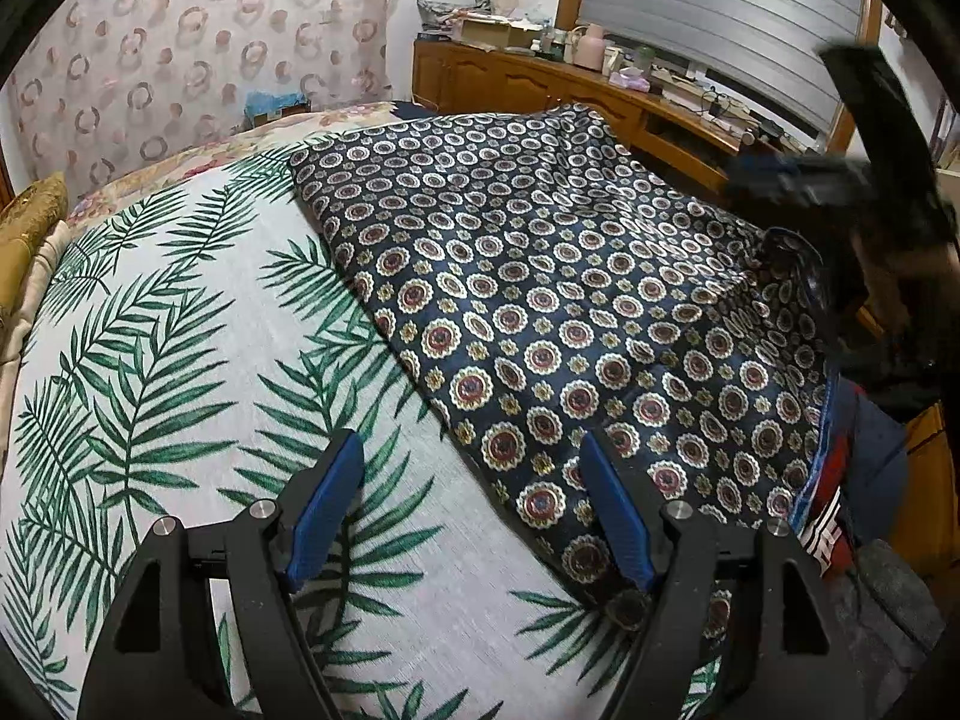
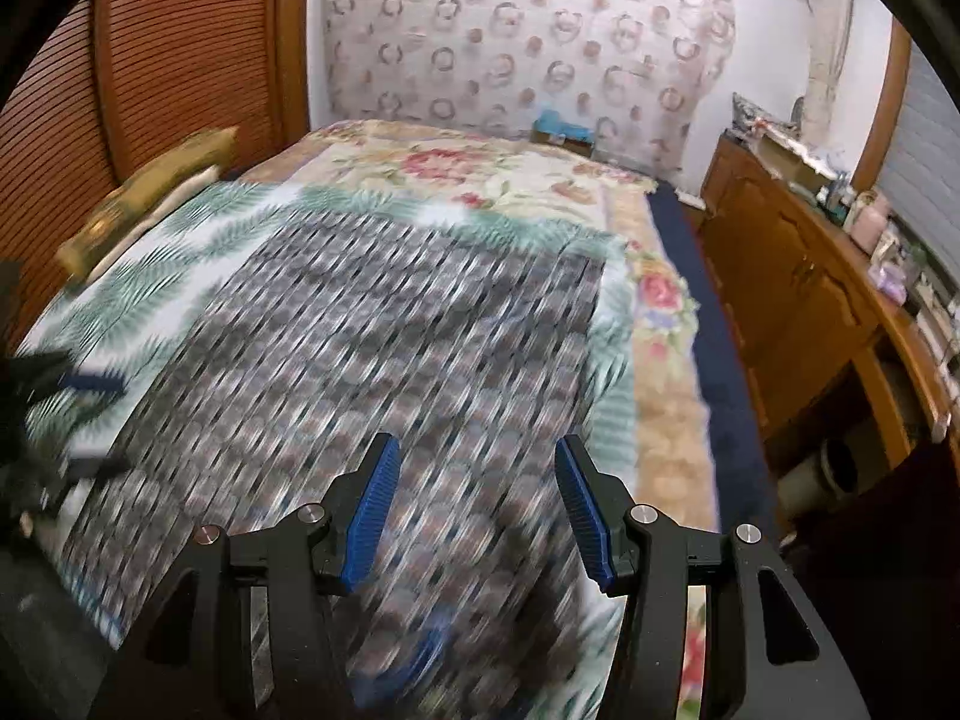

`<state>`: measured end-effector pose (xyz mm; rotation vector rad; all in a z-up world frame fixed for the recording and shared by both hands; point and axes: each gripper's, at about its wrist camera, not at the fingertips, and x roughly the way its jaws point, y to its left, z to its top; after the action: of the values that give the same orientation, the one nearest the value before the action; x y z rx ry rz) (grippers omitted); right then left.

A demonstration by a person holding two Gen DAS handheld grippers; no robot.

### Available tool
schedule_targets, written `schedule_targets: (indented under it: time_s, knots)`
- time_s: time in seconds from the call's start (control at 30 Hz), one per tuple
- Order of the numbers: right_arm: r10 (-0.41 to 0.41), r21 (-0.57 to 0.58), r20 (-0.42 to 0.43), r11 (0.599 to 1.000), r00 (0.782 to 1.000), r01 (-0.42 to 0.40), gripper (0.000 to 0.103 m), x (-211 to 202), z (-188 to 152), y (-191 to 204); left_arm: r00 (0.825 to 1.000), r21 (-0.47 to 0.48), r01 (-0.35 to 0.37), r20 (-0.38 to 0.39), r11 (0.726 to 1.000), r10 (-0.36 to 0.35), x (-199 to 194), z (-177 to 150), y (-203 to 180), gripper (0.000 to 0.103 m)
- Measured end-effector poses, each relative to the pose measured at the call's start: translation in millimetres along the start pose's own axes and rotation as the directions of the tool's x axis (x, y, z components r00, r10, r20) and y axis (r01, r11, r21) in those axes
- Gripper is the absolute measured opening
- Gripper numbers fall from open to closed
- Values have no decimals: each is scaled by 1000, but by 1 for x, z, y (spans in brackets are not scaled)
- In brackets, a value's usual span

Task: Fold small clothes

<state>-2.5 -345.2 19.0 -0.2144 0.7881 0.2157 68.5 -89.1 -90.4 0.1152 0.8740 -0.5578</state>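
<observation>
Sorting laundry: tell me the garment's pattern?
Navy garment with round red-and-cream medallions; clearest in the left wrist view.

Even indoor light; right-wrist motion blur

Black fingers [image 1: 327, 510], ribbed blue pads [image 2: 582, 510]

leaf-print sheet [image 1: 180, 360] bare, cluttered sideboard [image 1: 540, 78] beyond
</observation>
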Motion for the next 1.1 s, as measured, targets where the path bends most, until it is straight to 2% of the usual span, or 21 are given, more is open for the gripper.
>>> schedule_targets:
  time_s: [0.13, 0.27, 0.5, 0.67, 0.73, 0.9, 1.0, 1.03, 1.07, 1.1]
  knots:
    - [-83, -5, -77, 997, 994, 83, 56, 0, -44, -4, 1000, -10, 1, -5, 1000, -1, -3, -4, 2, 75]
    - [-140, 52, -127, 988, 982, 148, 56, -7, -74, -24, 1000, -16, 11, -8, 1000, -12, -8, -10, -1, 75]
    - [-107, 121, -71, 986, 992, 115, 56, -14, -84, -35, 999, -2, 28, -20, 1000, -28, -11, -16, -11, 75]
    - [-78, 156, -75, 984, 994, 89, 56, -6, -95, -34, 999, 6, 28, -19, 1000, -28, -12, -18, -13, 74]
    - [-81, 167, -59, 982, 995, 89, 56, -6, -94, -37, 999, 9, 46, -17, 999, -46, -13, -18, -15, 62]
    - [-110, 151, -19, 982, 994, 111, 56, -16, -88, -32, 995, 18, 99, -31, 995, -99, -15, -21, -21, 46]
    - [-91, 130, 16, 988, 996, 88, 56, -23, -81, -20, 987, 13, 157, -45, 988, -156, -15, -22, -25, 23]
    - [-81, 120, 24, 990, 996, 77, 59, -24, -80, -15, 982, 6, 182, -50, 983, -182, -14, -21, -25, 13]
    - [-73, 110, 28, 991, 997, 69, 65, -25, -80, -10, 981, 3, 189, -47, 982, -188, -15, -20, -26, 7]
    - [-61, 100, 32, 993, 998, 58, 67, -25, -79, -5, 980, 0, 197, -37, 980, -196, -17, -18, -25, 5]
